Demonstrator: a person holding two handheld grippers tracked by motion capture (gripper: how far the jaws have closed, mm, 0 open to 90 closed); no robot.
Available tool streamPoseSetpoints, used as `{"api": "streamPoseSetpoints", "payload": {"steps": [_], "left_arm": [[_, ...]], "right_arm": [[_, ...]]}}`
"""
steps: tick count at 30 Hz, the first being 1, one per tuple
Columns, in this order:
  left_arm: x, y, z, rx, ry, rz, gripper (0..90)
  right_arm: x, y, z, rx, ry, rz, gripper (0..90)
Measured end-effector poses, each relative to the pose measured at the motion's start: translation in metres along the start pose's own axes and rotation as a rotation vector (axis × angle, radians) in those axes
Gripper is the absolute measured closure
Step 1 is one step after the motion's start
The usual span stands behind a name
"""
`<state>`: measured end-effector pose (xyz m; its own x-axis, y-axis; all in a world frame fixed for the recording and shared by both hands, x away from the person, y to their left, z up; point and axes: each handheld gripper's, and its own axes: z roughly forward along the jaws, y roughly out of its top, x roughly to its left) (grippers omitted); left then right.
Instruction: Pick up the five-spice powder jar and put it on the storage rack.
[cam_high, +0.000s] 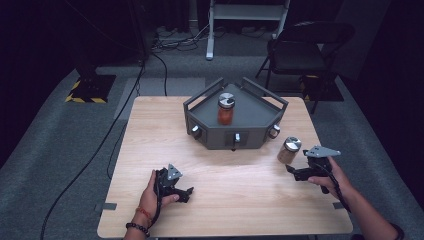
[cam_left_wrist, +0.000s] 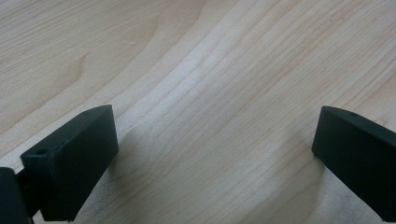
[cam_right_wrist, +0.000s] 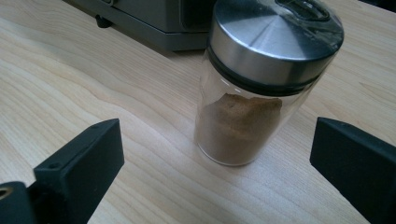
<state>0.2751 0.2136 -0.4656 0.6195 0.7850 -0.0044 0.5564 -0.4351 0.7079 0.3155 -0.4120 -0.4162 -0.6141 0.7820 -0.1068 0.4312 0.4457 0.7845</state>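
A glass jar of brown powder (cam_high: 289, 150) (cam_right_wrist: 247, 112) with a silver lid stands upright on the wooden table (cam_high: 225, 195), to the right of a dark grey rack (cam_high: 235, 131). My right gripper (cam_high: 292, 171) (cam_right_wrist: 212, 154) is open just in front of that jar, its jaws wide apart and the jar a little beyond them, touching neither. Inside the rack stands a jar of red powder (cam_high: 225, 109) with a silver lid. My left gripper (cam_high: 189, 192) (cam_left_wrist: 215, 144) rests low over bare wood near the front left, open with nothing between its jaws.
The rack has raised handles and knobs along its front face (cam_high: 237, 137). A folding chair (cam_high: 305, 47) and cables (cam_high: 120, 135) lie on the carpet beyond and left of the table. Bare tabletop stretches between my two grippers.
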Motion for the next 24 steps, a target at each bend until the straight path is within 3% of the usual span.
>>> {"api": "streamPoseSetpoints", "payload": {"steps": [6,12,24], "left_arm": [[0.0,0.0,0.0,0.0,0.0,0.0,0.3],[0.0,0.0,0.0,0.0,0.0,0.0,0.3],[0.0,0.0,0.0,0.0,0.0,0.0,0.2]], "right_arm": [[-0.002,0.002,0.008,-0.011,0.0,0.018,2.6],[-0.009,0.002,0.02,-0.031,0.01,0.085,4.4],[-0.013,-0.002,0.033,-0.066,0.013,0.143,10.8]]}}
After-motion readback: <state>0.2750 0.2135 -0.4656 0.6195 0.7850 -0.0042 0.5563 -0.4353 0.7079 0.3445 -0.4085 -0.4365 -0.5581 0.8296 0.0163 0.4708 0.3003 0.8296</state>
